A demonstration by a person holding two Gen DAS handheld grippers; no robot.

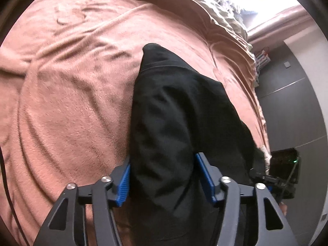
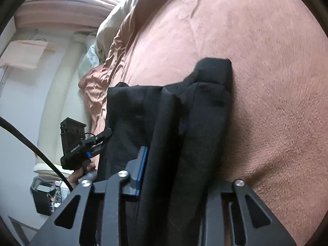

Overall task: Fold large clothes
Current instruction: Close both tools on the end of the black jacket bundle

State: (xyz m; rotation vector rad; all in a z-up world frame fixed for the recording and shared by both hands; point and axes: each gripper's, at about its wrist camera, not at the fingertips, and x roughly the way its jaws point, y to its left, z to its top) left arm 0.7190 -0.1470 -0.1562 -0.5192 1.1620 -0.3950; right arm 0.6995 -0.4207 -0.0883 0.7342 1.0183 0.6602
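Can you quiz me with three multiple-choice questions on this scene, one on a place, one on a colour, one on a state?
1. Where does the black garment lie?
A. on the pink blanket
B. on a wooden floor
C. in a basket

2. What colour are the left gripper pads?
A. red
B. blue
C. yellow

3. How does the right gripper stand?
A. open and empty
B. out of view
C. with fabric between its fingers

Answers: 1 A, blanket surrounds it; 2 B, blue ribbed pads show; 3 C, dark folds run between them.
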